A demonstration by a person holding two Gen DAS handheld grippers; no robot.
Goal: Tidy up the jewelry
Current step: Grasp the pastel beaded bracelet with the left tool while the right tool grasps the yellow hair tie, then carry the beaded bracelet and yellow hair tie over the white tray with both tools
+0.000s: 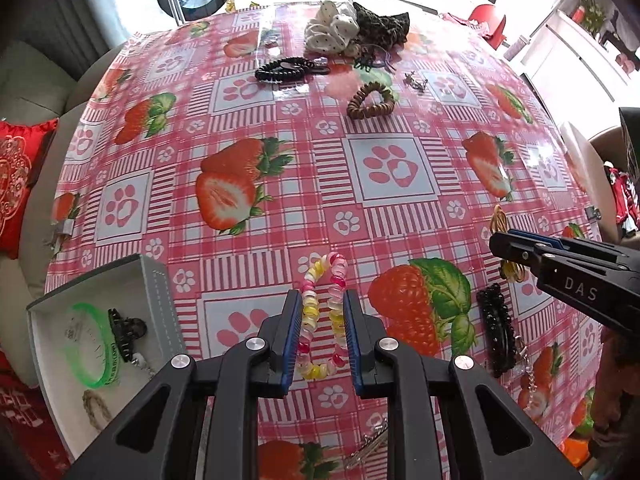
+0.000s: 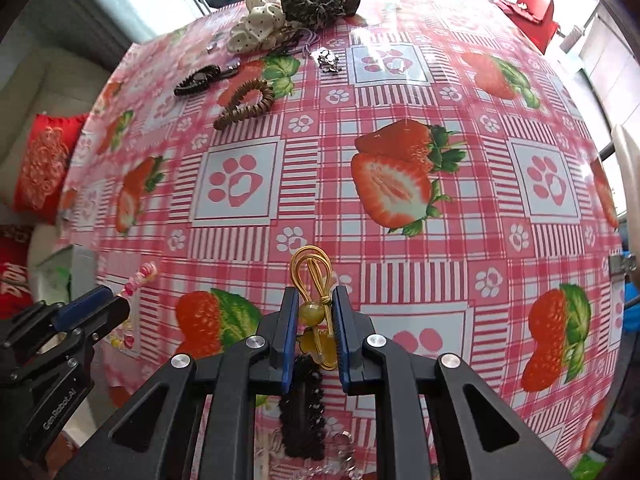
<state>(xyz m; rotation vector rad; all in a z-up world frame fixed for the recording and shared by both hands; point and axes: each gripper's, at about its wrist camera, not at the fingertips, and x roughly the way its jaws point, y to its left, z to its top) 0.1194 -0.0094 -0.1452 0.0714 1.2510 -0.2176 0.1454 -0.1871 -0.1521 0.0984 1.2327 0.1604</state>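
**2 hair ties lifted, tray waits to the left**

The strawberry-print counter (image 1: 280, 128) carries the scattered pieces; the white tray (image 1: 100, 280), already holding a green band and a black claw clip, lies left of the left gripper (image 1: 322, 336), the nearer of the 2. Its fingers are nearly closed on a pink-and-yellow spiral hair tie (image 1: 324, 312), long axis running along the fingers. The right gripper (image 2: 316, 332), farther from the tray, has its fingers pinched on a gold elastic loop (image 2: 314, 280) (amber bead at its knot), also lengthwise.
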